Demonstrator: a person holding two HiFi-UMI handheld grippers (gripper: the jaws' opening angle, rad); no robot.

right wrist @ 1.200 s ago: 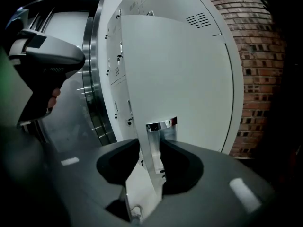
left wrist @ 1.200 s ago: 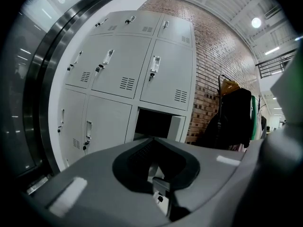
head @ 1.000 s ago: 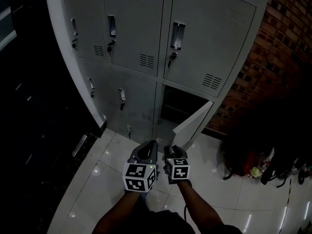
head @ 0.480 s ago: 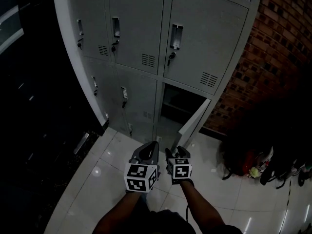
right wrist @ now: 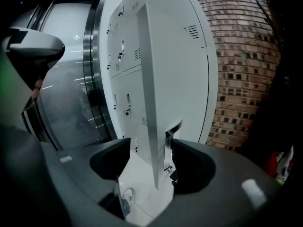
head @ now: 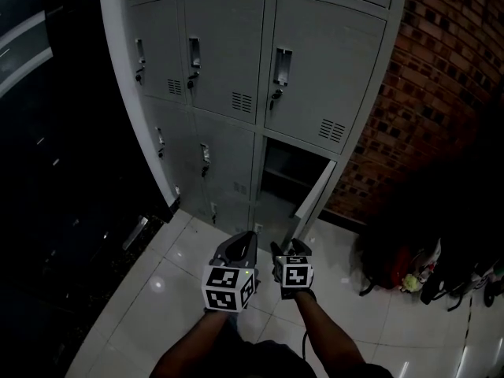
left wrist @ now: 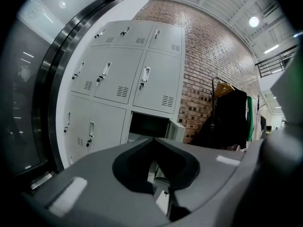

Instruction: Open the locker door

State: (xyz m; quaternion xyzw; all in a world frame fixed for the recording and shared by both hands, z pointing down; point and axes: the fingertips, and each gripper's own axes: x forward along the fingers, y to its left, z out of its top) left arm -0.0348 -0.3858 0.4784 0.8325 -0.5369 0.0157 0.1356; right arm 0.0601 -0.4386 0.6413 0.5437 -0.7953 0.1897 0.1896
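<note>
The door [head: 316, 189] of the bottom right locker stands swung out, just ahead of the right gripper [head: 290, 248]. In the right gripper view the door shows edge-on, its thin edge running up through the gap between the jaws, with its handle [right wrist: 170, 132] just to the right of that edge. The right jaws are wide apart, and neither one visibly presses on the door. Past the door, the open compartment [head: 287, 168] is dark inside.

The left gripper [head: 240, 241] hangs just left of the right one, with its jaws drawn together to a narrow slit and nothing between them. It points at the open compartment.

Above and to the left of both jaws rise the other lockers [head: 228, 61], all closed. A brick wall [head: 441, 93] stands right of the jaws, with bags [head: 394, 266] on the tiled floor [head: 157, 290] below it.
</note>
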